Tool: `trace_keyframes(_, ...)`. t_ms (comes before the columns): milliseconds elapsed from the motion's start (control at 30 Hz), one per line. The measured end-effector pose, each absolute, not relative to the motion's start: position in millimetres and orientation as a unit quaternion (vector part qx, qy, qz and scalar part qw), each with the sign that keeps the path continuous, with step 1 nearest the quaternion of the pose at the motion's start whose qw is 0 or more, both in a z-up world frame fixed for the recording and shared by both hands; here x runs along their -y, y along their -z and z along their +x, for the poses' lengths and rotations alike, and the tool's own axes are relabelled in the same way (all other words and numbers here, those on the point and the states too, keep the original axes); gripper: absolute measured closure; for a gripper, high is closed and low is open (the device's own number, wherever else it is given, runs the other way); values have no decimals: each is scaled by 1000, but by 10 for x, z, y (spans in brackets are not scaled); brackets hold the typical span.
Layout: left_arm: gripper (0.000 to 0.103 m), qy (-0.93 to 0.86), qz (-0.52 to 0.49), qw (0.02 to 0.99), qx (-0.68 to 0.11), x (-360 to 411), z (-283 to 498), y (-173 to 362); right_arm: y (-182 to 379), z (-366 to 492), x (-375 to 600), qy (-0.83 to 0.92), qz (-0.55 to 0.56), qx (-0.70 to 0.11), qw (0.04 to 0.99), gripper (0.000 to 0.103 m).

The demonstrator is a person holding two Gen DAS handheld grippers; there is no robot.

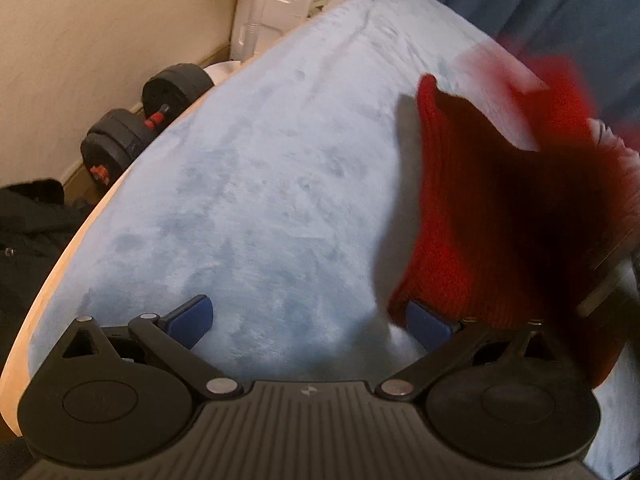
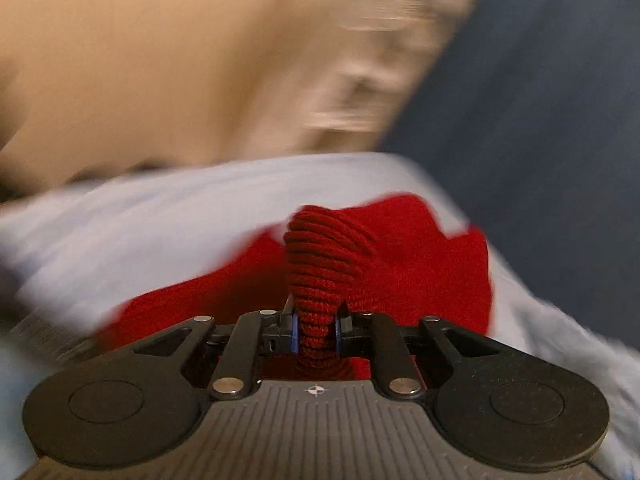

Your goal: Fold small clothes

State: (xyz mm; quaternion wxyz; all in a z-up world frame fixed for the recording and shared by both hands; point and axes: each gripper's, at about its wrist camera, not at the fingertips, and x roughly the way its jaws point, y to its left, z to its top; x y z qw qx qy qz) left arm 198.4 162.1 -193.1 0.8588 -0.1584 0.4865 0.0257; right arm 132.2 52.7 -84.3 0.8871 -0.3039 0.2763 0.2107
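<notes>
A red knit garment hangs lifted above the light blue fleece cover of the table, at the right of the left wrist view. My left gripper is open and empty; its right blue pad sits just under the garment's lower edge. In the right wrist view my right gripper is shut on a bunched fold of the red garment, and the rest of it trails blurred over the blue cover.
Two black dumbbells lie on the floor left of the table by the beige wall. A dark coat lies at far left. A blue curtain hangs behind. The table's wooden edge curves at left.
</notes>
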Motion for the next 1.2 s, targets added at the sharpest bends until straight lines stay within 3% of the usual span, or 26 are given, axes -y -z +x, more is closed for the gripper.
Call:
trace_keyframes(100,1,-39,-168,860,-480,-1724,1993,1943,1101,1257,-664,-214,-309,-294,879,87)
trace_keyframes(200,0,-41,-181,861,-474,-1743,1994,1926,998,1355,-550,-204,-256,-306,894,87)
trace_keyframes(367,0,-41,-205,859,-468,-1822,1994,1915,956,1264,-568,-214,-284,-272,894,86)
trace_keyframes(600,0,-50,-253,852,-456,-1961,1965,1813,1174,833,-522,-307,-355,-254,846,73)
trace_keyframes(667,0,-31,-264,853,-449,-1924,1968,1724,1150,837,-450,-316,-335,-266,847,65)
trace_keyframes(833,0,31,-235,879,-415,-1654,1981,1413,954,804,-374,-315,-308,-281,853,63)
trace_keyframes(1067,0,-9,-92,876,-473,-1281,2230,1664,762,633,48,-260,-247,-317,878,61)
trace_keyframes(1200,0,-3,-166,859,-484,-1475,2155,1745,674,622,394,-180,-176,-324,912,60)
